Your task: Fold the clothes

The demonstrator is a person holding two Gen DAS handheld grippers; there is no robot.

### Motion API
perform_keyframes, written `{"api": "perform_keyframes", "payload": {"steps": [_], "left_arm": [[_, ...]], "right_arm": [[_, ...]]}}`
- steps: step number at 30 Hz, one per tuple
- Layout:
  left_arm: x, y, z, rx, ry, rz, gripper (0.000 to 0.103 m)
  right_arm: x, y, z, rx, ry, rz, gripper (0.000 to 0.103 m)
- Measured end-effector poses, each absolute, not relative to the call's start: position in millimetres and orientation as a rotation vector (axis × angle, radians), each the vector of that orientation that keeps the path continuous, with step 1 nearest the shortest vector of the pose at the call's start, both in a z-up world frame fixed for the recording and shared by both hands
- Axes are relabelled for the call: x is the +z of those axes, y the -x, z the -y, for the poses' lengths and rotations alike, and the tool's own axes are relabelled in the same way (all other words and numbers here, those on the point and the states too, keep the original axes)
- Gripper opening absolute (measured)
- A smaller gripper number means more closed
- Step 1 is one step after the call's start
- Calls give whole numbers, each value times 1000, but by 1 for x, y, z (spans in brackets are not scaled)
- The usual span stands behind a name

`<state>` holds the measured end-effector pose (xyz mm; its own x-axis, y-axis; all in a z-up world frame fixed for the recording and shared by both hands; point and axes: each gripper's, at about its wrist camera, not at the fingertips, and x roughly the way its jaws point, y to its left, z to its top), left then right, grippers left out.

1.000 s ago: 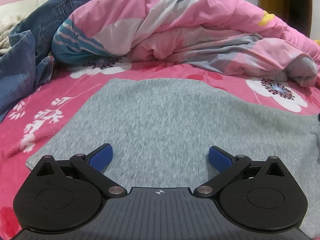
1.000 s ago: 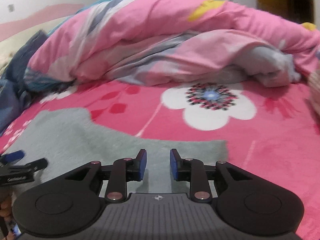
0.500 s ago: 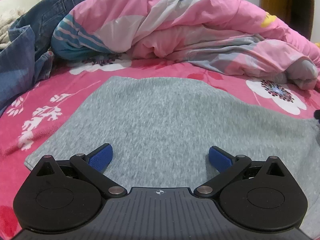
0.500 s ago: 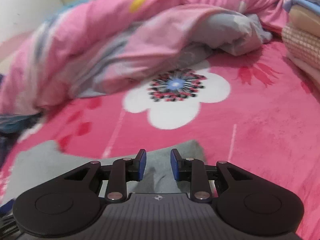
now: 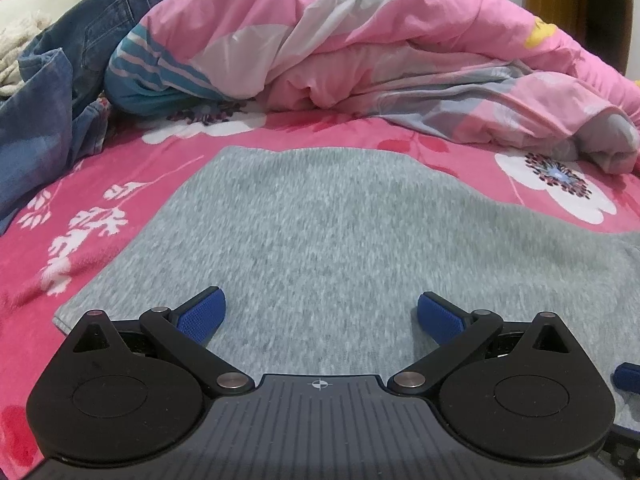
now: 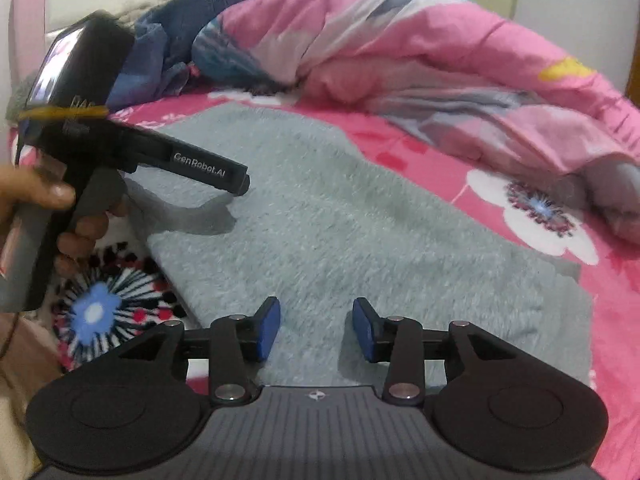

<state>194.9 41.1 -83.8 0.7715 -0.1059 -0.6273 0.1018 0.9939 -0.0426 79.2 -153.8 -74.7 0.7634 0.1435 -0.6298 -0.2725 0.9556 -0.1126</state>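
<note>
Jaws of the left gripper (image 5: 320, 316) stand wide and empty; the right gripper (image 6: 316, 328) is opening with nothing between. Below both, a flat fuzzy grey knit garment (image 5: 340, 240) lies on the pink floral bedsheet (image 5: 60, 248). Beyond, a rumpled pink quilt (image 5: 380, 52) and blue jeans (image 5: 60, 80).

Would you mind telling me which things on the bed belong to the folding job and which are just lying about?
In the job:
- grey garment, spread flat
- left gripper, open above it
- right gripper, jaws opening, nothing between them

Lying about:
- pink quilt, bunched up
- denim clothes
- floral bedsheet
</note>
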Motion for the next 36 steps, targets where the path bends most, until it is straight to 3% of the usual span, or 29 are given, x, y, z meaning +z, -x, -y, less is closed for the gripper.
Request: {"api": "perform_keyframes", "payload": {"steps": [5,24,36], "left_arm": [[-83,-195,-38,-101,-1,-686,103],[-83,-196,-36,-74,9,-704,103],[-81,-199,-38,-89,9,-732,103]], "right_arm": [[-76,-75,164,198,79,-660,45],[-82,-65,156,107,63,-625,49],[-75,-52,151,96,120,-642,57]]}}
